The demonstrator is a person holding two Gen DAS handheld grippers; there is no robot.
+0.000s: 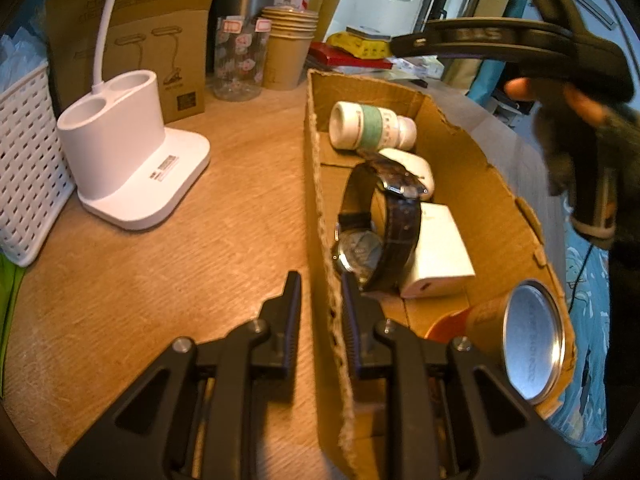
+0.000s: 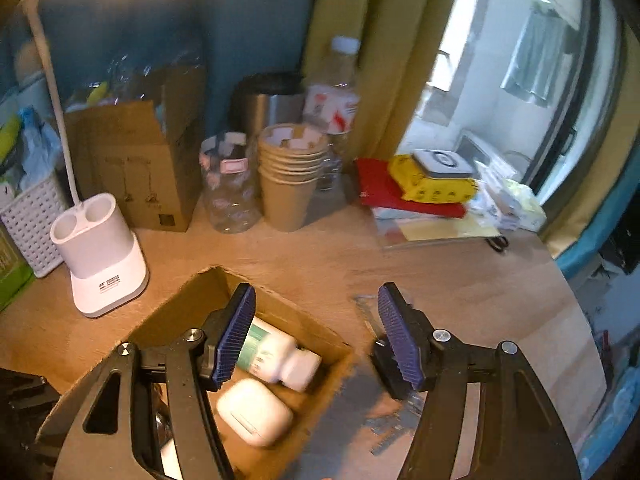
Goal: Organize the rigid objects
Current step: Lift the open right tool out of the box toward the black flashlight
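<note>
A cardboard box (image 1: 492, 200) lies on the wooden desk. In it are a white pill bottle (image 1: 370, 127), a white earbud case (image 1: 412, 166), a dark-strap wristwatch (image 1: 380, 224), a white charger block (image 1: 438, 256) and a tin with a metal lid (image 1: 528, 340). My left gripper (image 1: 320, 300) is shut on the box's left wall (image 1: 320, 216). My right gripper (image 2: 316, 336) is open and empty above the box's far end (image 2: 280, 304), over the pill bottle (image 2: 276, 352) and earbud case (image 2: 256, 412). It also shows in the left wrist view (image 1: 520, 44), raised.
A white lamp base with two holes (image 1: 132, 160) stands left of the box, beside a white basket (image 1: 28, 168). Behind are a brown carton (image 2: 136, 164), a clear jar (image 2: 228, 184), stacked paper cups (image 2: 290, 172), a steel flask (image 2: 272, 104) and red and yellow packets (image 2: 420, 184).
</note>
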